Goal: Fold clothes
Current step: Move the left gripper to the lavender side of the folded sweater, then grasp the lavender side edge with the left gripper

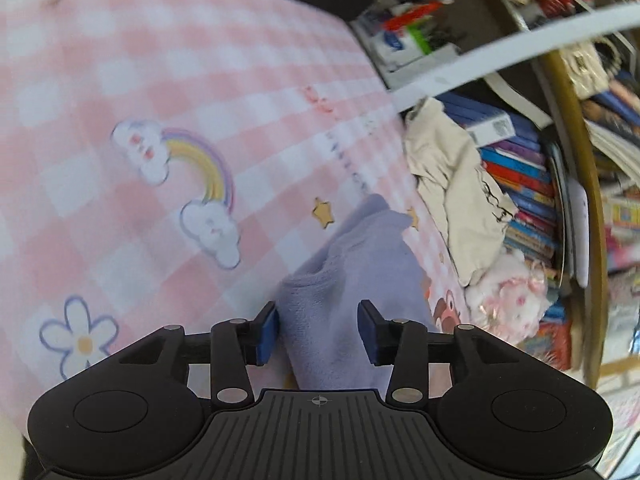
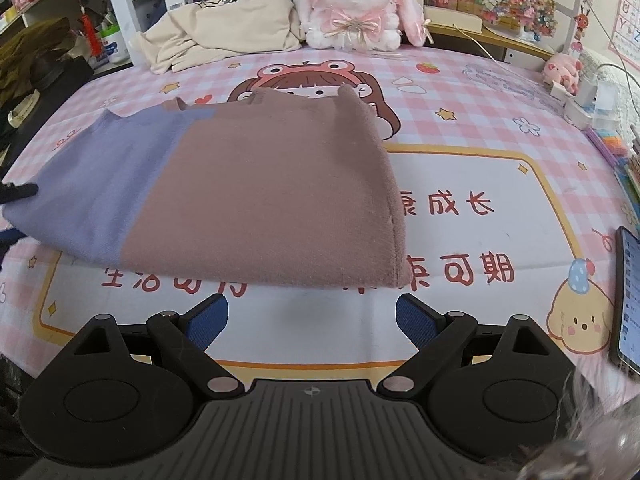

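Right now the folded sweater (image 2: 240, 188), purple at its nine o'clock end and brown elsewhere, lies flat on the pink checked mat (image 2: 480, 208). At six o'clock the right gripper (image 2: 312, 320) stands spread, apart from it. The left gripper (image 1: 318, 330) is spread around the purple end without pinching. A cream garment (image 2: 224, 28) and a plush rabbit (image 2: 356, 4) sit at twelve o'clock.

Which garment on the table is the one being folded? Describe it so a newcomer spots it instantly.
Start at the pink checked cartoon tablecloth. In its middle lies the folded two-tone sweater, lilac at the left end and dusty brown elsewhere. The crumpled cream garment by the plush rabbit at the far edge is single-coloured.
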`<state>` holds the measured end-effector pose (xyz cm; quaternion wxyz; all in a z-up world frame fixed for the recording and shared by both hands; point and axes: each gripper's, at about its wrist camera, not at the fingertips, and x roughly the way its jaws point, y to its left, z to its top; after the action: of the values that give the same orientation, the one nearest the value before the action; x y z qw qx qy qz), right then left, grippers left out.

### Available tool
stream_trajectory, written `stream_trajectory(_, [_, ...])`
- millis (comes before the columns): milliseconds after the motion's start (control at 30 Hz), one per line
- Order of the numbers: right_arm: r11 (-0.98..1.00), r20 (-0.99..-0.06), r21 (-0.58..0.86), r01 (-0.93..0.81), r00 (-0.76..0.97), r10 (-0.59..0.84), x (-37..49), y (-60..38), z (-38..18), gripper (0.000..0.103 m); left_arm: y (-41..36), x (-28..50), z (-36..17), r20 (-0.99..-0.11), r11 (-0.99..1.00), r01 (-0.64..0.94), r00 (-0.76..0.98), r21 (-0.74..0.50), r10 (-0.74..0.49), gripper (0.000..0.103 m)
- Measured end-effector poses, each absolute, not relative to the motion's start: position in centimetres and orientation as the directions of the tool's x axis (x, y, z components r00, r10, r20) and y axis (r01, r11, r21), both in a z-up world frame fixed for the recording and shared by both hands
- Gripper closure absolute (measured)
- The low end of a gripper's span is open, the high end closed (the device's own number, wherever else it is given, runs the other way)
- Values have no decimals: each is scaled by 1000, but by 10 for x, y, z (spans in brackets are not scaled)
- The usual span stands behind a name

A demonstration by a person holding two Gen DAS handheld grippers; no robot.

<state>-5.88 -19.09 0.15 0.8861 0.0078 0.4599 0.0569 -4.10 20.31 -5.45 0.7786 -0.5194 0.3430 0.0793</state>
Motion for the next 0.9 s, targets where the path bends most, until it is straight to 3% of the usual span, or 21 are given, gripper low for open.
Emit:
stream_trajectory(300, [994, -815, 64, -87, 571, 102, -61, -194, 2, 12, 204, -48, -73, -592, 325, -507, 757, -799, -276, 52])
stream_trajectory(900, [995, -819, 46, -91, 566, 90, -59, -192, 1, 12, 197, -32, -71, -584, 346, -492, 770, -799, -255, 52])
